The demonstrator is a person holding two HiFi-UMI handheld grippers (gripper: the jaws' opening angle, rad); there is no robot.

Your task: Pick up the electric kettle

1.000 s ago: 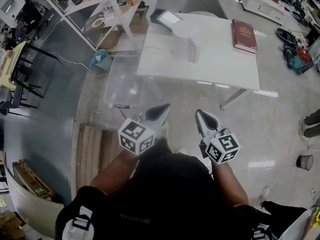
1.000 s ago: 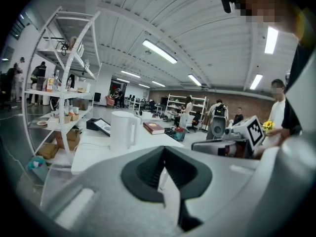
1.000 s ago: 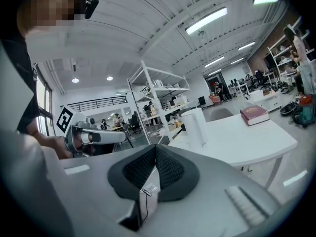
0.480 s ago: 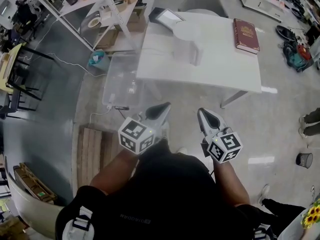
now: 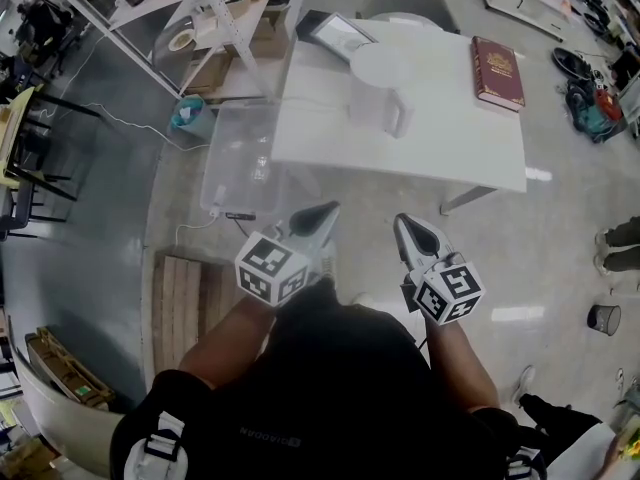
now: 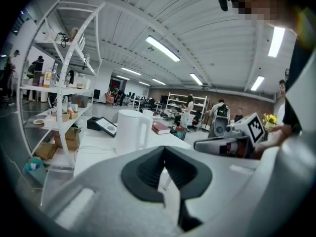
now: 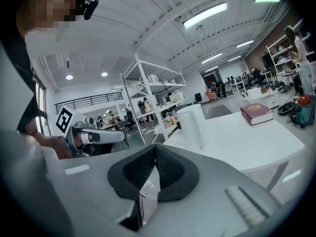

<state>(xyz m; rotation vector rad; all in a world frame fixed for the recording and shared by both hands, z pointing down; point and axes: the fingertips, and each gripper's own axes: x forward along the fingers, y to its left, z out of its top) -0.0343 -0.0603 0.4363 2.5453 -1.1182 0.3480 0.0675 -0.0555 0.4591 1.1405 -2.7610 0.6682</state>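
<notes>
One electric kettle (image 5: 378, 93), one red book (image 5: 497, 71); left tool (image 5: 325, 211), right tool (image 5: 403, 222), both closed, empty

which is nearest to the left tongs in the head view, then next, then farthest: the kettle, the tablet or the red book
1. Electric kettle: mid-table, ahead of the left tongs.
2. Tablet: far left corner of the table.
3. Red book: far right side of the table.
</notes>
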